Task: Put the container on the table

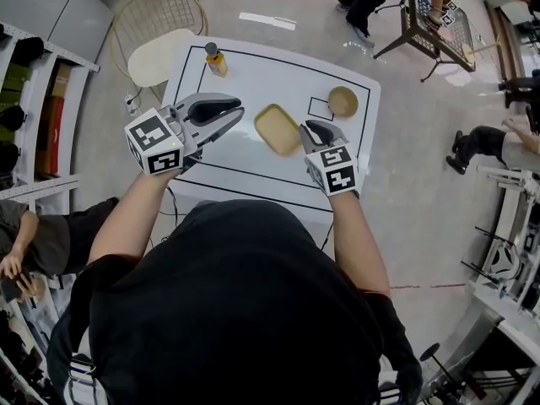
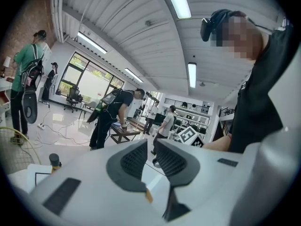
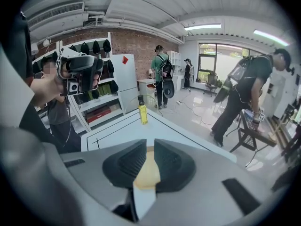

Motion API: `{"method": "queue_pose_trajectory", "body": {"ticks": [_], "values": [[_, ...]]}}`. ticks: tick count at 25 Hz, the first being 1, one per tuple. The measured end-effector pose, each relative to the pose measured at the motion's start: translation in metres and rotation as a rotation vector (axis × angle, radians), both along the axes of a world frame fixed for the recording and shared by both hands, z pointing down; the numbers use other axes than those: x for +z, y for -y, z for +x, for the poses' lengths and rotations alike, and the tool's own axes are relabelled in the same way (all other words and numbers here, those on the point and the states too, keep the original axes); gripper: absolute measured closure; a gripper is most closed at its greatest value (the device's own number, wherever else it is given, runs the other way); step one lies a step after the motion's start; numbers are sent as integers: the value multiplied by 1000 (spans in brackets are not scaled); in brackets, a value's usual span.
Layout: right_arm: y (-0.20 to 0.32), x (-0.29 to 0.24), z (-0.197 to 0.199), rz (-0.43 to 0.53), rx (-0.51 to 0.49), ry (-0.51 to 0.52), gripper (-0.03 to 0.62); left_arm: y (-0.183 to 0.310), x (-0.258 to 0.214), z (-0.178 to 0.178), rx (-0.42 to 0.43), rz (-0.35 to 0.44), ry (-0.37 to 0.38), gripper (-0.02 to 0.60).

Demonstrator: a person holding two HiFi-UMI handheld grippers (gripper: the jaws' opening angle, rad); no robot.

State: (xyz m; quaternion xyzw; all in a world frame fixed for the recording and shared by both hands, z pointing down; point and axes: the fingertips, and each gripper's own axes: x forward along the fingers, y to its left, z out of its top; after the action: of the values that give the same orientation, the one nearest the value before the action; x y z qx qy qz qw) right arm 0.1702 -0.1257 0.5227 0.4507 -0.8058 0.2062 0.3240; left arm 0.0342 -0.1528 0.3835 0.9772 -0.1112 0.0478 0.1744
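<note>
The white table (image 1: 253, 163) sits below. The left claw (image 1: 236, 113) hangs nearly shut, holding nothing. The right claw (image 1: 310, 128) pinches the edge of the tan container (image 1: 275, 129), low on the table. It should set it flat, then open slowly. A bottle (image 1: 215, 60) stands behind.

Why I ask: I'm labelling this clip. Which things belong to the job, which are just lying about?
Job: container; right hand-held gripper, shut on its rim; table.
Lying about: yellow bottle; round bowl; chair; left hand-held gripper, empty.
</note>
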Motion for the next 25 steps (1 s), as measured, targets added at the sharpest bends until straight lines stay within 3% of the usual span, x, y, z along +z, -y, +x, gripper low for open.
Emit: {"method": "queue_pose_trajectory", "body": {"ticks": [25], "values": [[-23, -39, 27, 59, 71, 34, 542, -25, -21, -7, -18, 37, -6, 518]]}}
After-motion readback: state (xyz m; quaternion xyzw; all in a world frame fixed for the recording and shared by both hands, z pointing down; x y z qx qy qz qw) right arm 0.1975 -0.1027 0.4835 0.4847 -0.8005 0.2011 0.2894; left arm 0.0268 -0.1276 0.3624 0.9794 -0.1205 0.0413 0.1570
